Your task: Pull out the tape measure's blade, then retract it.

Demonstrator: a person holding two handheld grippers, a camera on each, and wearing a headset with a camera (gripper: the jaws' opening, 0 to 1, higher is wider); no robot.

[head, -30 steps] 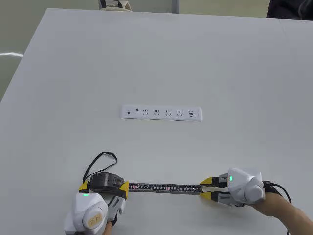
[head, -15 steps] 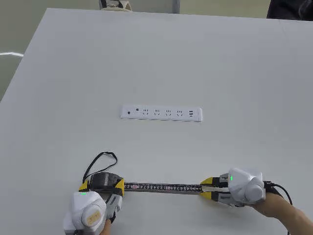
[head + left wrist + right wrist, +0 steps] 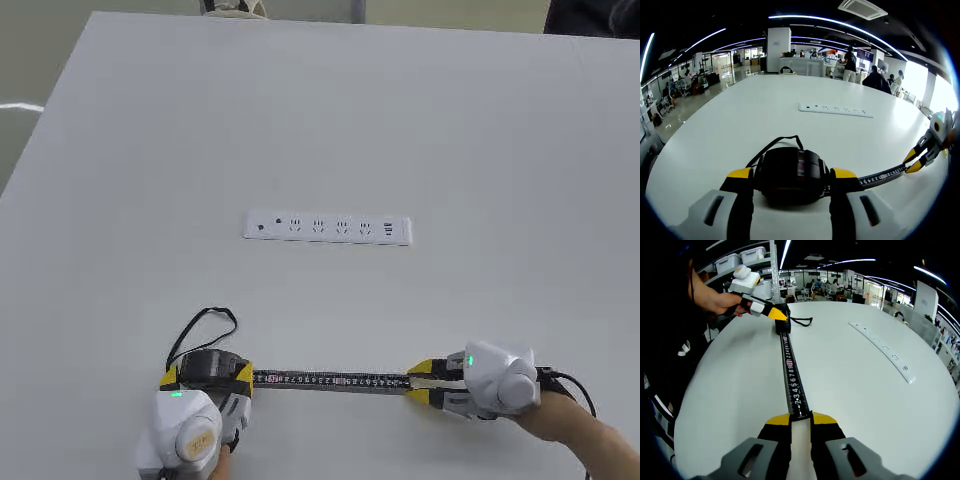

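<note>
Tape measure at the extension stage, seen from the head and from both grippers. The left gripper (image 3: 208, 376) has its jaws closed against the two sides of the black tape measure case (image 3: 790, 167), which rests on the white table (image 3: 330, 120) near the person's edge, with its black wrist strap (image 3: 200, 325) looped on the surface beyond it. The right gripper (image 3: 801, 420) has its jaws nearly together, pinching the free end of the blade (image 3: 330, 380). The blade runs straight and low over the table from the case to that gripper. Judged from this layout, the pull-out is done or close to done (how much blade remains in the case cannot be told), and the retraction is yet to come. Legible writing: in the right gripper view the blade carries black numerals running 2 to 9 away from the jaws, followed by a red mark, and further figures too small to read. No brand or label can be made out on the case. The white power strip (image 3: 327, 228), lying well apart toward the table's middle, shows no readable text.
</note>
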